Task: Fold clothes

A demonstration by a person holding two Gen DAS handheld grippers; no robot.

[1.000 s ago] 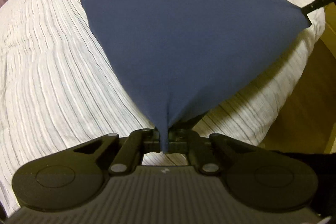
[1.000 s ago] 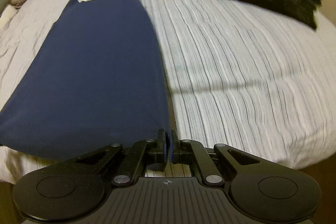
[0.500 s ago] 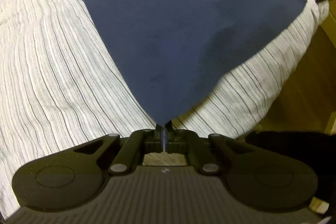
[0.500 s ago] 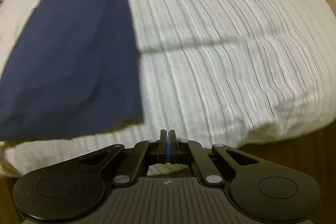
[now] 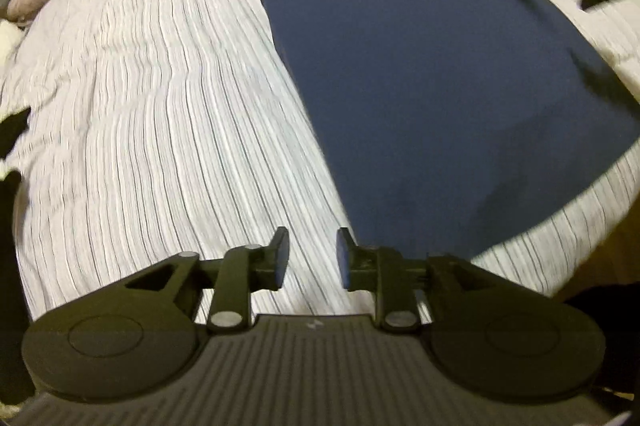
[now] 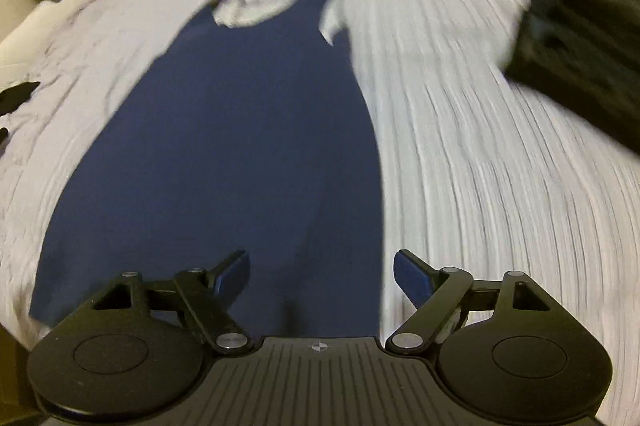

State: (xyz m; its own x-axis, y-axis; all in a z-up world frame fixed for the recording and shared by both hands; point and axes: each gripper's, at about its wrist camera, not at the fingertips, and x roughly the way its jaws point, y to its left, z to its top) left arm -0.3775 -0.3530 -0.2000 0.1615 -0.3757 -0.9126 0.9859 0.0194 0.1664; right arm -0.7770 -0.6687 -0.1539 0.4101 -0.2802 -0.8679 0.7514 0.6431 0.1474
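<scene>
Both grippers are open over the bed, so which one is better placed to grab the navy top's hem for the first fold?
Right, probably. The right gripper hangs open directly over the navy sleeveless top near its hem; the left gripper sits beside it, over the striped white bedspread.

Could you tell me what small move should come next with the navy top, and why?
Probably grasp one side edge to fold it inward: the top lies flat on the bed, and both the left gripper and right gripper are open, holding nothing.
</scene>
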